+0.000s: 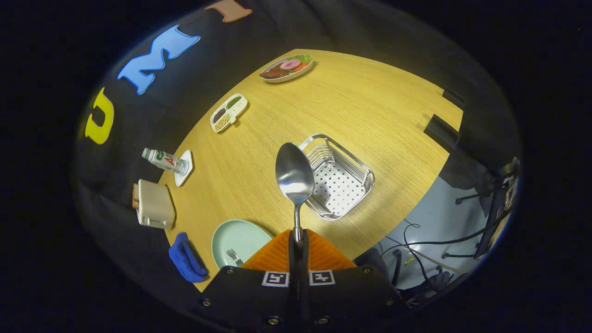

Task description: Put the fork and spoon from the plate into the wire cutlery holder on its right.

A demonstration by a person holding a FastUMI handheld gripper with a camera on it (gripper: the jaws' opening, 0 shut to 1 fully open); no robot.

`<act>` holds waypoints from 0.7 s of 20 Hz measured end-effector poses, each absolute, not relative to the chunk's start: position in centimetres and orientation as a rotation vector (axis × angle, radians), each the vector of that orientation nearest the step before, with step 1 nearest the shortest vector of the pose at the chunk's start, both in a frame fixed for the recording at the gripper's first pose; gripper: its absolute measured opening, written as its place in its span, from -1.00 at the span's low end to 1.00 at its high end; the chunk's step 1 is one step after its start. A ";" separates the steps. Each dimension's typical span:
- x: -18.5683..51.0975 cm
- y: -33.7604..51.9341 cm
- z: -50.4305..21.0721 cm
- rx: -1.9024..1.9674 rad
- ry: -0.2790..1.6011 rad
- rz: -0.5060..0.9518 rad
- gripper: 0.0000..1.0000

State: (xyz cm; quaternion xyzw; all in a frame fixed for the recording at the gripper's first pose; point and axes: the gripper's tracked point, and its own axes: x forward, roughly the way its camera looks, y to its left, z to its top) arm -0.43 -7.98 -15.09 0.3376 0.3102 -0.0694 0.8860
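Your fingers [298,240] clamp the spoon [294,178] by its handle, raised beside the holder [340,185] for dropping in; fork [234,255] waits on plate [240,233].

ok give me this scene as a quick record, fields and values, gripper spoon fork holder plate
gripper: shut on the spoon's handle
spoon: held up, bowl ahead of the fingers, overlapping the holder's near edge
fork: lying on the plate
plate: beside the fingers, near the blue cloth
wire cutlery holder: on the table, no cutlery inside
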 end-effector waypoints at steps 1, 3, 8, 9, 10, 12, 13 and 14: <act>-0.5 -8.4 -15.3 0.724 0.661 -0.151 -0.96; -0.4 -8.9 -16.1 0.721 0.677 -0.182 -0.97; -0.6 -10.5 -15.8 0.654 0.686 -0.229 -0.89; -0.7 -10.4 -15.9 0.651 0.693 -0.228 -0.89; -0.6 -10.5 -15.6 0.649 0.688 -0.230 -0.87; -0.5 -10.5 -15.2 0.655 0.676 -0.225 -0.85; -0.4 -10.3 -14.9 0.664 0.669 -0.216 -0.80; -0.4 -10.4 -14.9 0.671 0.664 -0.219 -0.77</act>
